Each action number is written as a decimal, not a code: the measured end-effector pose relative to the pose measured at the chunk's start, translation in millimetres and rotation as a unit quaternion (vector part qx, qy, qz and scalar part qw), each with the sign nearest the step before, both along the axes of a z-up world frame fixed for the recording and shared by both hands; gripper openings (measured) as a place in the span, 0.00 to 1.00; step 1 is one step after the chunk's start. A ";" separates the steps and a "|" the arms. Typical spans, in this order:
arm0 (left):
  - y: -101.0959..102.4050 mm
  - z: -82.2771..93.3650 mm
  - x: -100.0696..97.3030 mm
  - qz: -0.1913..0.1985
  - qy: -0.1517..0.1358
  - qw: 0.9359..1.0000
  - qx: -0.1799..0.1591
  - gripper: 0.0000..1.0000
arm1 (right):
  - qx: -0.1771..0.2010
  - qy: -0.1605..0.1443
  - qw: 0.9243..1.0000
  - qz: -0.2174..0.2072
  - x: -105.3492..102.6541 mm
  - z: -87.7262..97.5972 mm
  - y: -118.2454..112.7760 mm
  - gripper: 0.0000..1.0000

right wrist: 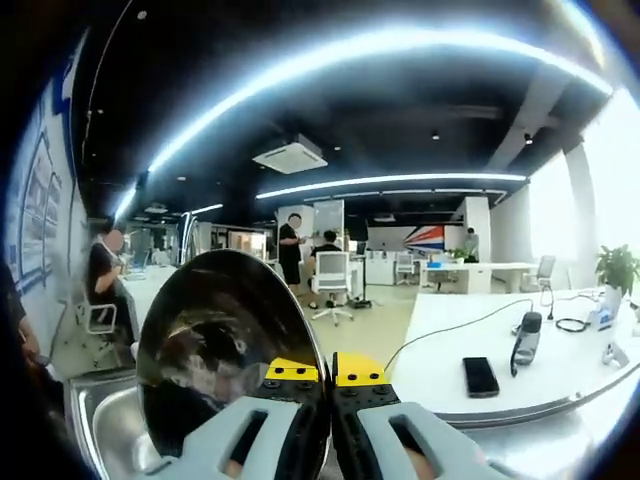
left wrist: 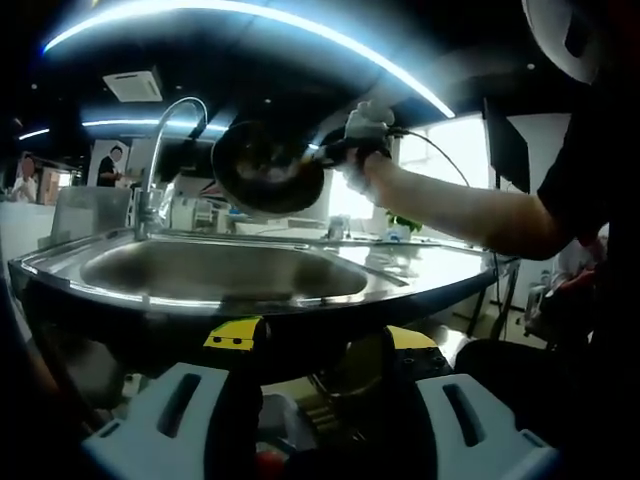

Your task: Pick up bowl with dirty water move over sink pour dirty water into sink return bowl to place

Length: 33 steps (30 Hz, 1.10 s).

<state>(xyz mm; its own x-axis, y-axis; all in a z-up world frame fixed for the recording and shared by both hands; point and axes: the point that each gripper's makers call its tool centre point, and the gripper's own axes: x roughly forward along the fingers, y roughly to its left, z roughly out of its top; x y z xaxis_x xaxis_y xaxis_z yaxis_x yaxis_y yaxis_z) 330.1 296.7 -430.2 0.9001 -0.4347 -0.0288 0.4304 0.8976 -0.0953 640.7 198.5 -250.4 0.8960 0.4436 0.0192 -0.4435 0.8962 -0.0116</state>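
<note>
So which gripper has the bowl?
The right gripper: it is shut on the rim of the tilted bowl above the sink. The left gripper is open and holds nothing.

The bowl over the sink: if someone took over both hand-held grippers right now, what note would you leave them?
Right hand-held gripper: shut on the rim of the dark bowl, held tipped on its side above the steel sink, near the faucet.
Left hand-held gripper: open, holding nothing, low in front of the sink.
Done: bowl picked up, moved over the sink, tilted.
Left: finish pouring (no water stream visible), then return the bowl to its place.
</note>
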 end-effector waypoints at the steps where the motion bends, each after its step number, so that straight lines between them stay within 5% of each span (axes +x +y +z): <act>1: -0.2 0.1 0.1 0.000 0.000 1.000 0.001 0.45 | 0.001 -0.003 1.000 0.000 -0.2 1.2 0.1 0.00; 26: -0.5 12.1 2.0 -0.002 -0.010 1.000 -0.007 0.43 | -0.002 -0.109 0.994 -0.031 -8.4 29.7 -9.2 0.00; 33: -5.1 22.7 4.5 -0.002 -0.023 1.000 -0.010 0.44 | 0.016 -0.114 0.993 -0.030 -8.8 30.1 -6.7 0.00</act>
